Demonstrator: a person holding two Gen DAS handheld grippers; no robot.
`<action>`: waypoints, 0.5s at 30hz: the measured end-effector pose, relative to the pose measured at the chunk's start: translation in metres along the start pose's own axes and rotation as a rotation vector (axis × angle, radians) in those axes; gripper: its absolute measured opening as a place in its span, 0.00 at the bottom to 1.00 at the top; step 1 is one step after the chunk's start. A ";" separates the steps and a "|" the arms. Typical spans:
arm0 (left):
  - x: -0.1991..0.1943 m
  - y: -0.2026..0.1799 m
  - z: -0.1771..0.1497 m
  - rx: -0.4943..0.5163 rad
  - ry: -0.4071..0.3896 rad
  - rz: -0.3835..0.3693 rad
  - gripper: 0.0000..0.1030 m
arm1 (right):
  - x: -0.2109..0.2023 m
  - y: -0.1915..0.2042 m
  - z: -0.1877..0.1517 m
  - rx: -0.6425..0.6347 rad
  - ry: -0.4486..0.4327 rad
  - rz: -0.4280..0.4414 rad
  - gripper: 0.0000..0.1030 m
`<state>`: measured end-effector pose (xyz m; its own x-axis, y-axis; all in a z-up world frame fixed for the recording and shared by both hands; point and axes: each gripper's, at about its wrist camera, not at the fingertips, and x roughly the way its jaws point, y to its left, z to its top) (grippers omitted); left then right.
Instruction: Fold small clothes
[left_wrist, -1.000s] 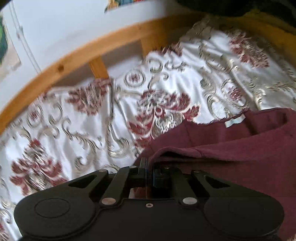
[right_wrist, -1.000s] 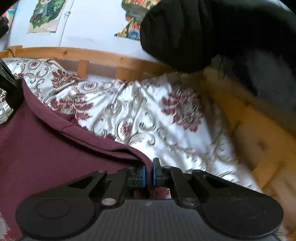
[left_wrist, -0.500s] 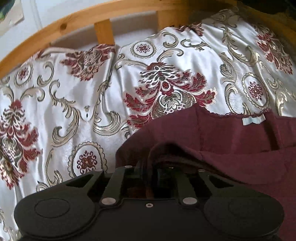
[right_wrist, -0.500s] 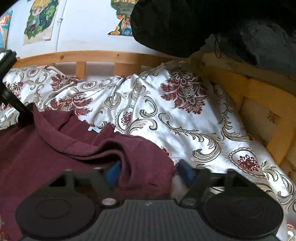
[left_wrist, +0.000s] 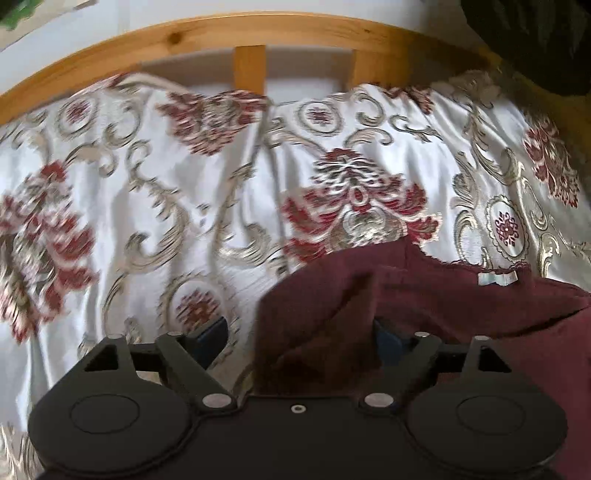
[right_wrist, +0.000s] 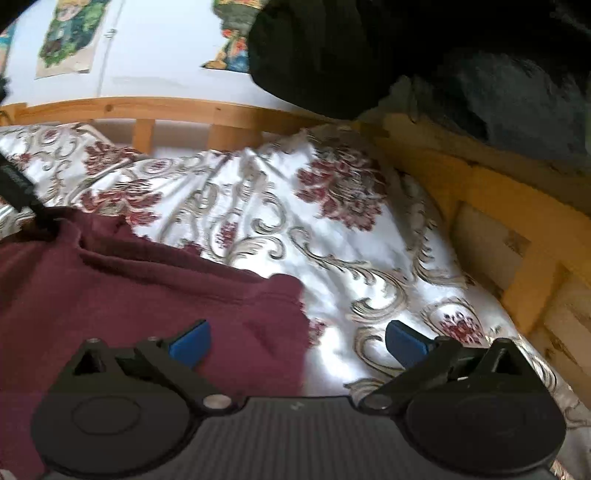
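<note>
A maroon garment (left_wrist: 461, 306) lies on the patterned bedspread (left_wrist: 184, 206), with a small white label (left_wrist: 496, 278) at its far edge. My left gripper (left_wrist: 299, 336) is open, its jaws spread on either side of the garment's left corner. In the right wrist view the garment (right_wrist: 129, 284) fills the lower left. My right gripper (right_wrist: 295, 341) is open over its right edge, blue pads (right_wrist: 190, 345) apart and holding nothing. The left gripper's dark body (right_wrist: 16, 188) shows at the far left edge of that view.
A wooden bed frame (left_wrist: 251, 44) runs along the far side and continues on the right (right_wrist: 517, 229). Dark bedding or clothing (right_wrist: 406, 55) hangs over the upper right. Posters (right_wrist: 70, 37) hang on the white wall.
Both grippers were shut on the garment's edge one second ago. The right opened first, then the left, and the garment now lies released on the bed. Both views tilted down.
</note>
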<state>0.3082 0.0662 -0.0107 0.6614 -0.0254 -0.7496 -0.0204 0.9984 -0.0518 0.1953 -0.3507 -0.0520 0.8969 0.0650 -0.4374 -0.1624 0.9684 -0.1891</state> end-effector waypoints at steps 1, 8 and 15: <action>-0.003 0.006 -0.005 -0.018 0.000 -0.002 0.85 | 0.001 -0.002 -0.001 0.013 0.009 -0.001 1.00; -0.028 0.026 -0.033 -0.022 -0.054 -0.043 0.92 | 0.002 -0.005 -0.004 0.034 0.024 -0.007 1.00; -0.033 0.014 -0.026 0.032 -0.087 -0.101 0.96 | 0.003 -0.003 -0.004 0.029 0.029 -0.007 1.00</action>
<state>0.2668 0.0800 -0.0035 0.7216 -0.1228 -0.6813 0.0724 0.9921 -0.1022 0.1967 -0.3547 -0.0565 0.8857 0.0516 -0.4614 -0.1436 0.9755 -0.1665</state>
